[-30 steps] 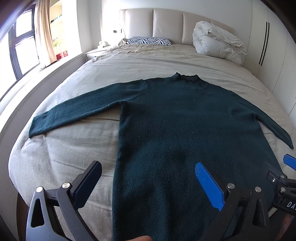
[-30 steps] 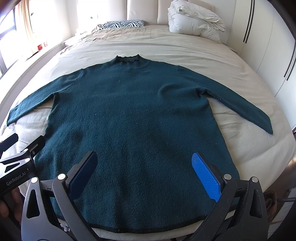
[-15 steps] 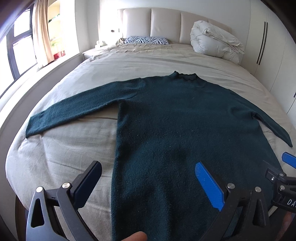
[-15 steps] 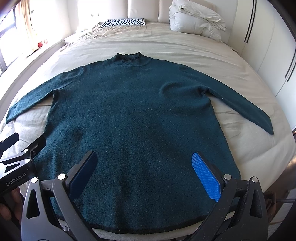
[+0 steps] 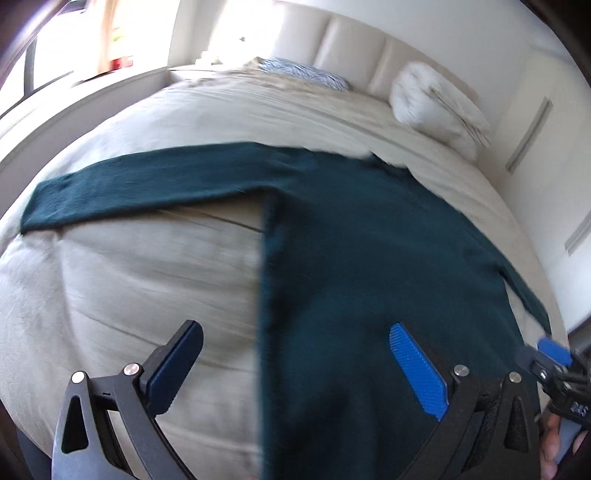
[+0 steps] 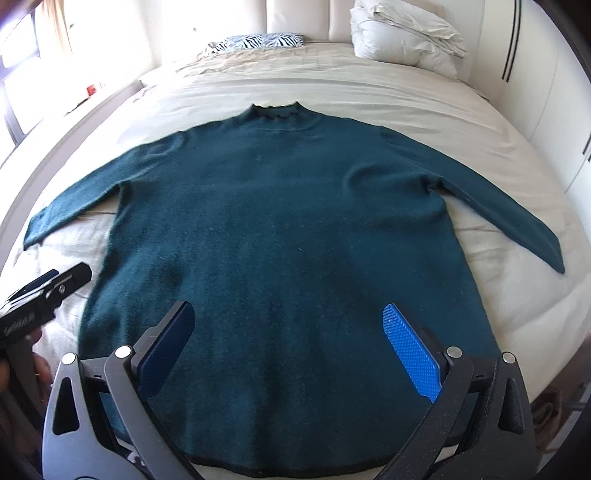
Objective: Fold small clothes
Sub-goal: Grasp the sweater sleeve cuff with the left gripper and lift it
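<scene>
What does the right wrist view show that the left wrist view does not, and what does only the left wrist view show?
Only the right wrist view shows the sweater's bottom hem and its ruffled collar sharply.

Only the left wrist view shows the bare beige bedsheet beside the sweater's left edge, which lies between the open left gripper fingers.

Both show the dark teal knitted sweater lying flat with its sleeves spread, the white rolled duvet, the zebra-striped pillow, and the open right gripper.
</scene>
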### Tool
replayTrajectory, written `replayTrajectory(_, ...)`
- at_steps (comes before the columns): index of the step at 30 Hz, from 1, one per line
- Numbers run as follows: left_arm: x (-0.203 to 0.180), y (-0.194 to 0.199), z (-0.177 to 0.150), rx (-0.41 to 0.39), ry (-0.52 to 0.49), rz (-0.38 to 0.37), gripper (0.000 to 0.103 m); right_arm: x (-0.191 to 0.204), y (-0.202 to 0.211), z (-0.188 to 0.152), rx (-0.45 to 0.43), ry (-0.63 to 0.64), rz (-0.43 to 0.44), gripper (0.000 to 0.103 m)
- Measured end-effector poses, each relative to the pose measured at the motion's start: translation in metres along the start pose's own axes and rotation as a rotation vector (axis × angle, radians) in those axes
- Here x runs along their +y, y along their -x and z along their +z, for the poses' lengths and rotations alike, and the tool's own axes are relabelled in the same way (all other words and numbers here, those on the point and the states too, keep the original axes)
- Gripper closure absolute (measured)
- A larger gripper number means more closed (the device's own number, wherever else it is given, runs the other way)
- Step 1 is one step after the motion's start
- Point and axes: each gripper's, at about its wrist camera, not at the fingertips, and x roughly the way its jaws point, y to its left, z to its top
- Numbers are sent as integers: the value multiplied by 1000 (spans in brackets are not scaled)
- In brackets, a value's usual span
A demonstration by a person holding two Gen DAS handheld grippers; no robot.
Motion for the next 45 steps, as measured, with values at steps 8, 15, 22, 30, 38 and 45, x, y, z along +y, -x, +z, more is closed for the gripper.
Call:
replayTrajectory(8,102,-7,17,86,309,-49,0,12,-2,17,-2,-70,228,0)
replayTrajectory(15,201,4,40,-62,592,-132,2,36,-11,28,39,-66,333,0)
replayTrajectory(22,274,1,46,-218,866,-178,21,53,-24,32,80,-70,382,2)
replayTrajectory(30,312,-22,52,-296,1056,-184,21,58,-33,35,62,-17,351,27)
replayTrajectory(38,327,-13,30,-402,1242,-128,22,47,-43,38,58,-43,369,31)
replayTrajectory(45,319,-30,39,-403,1202,-47,17,40,-50,34,67,-65,388,31)
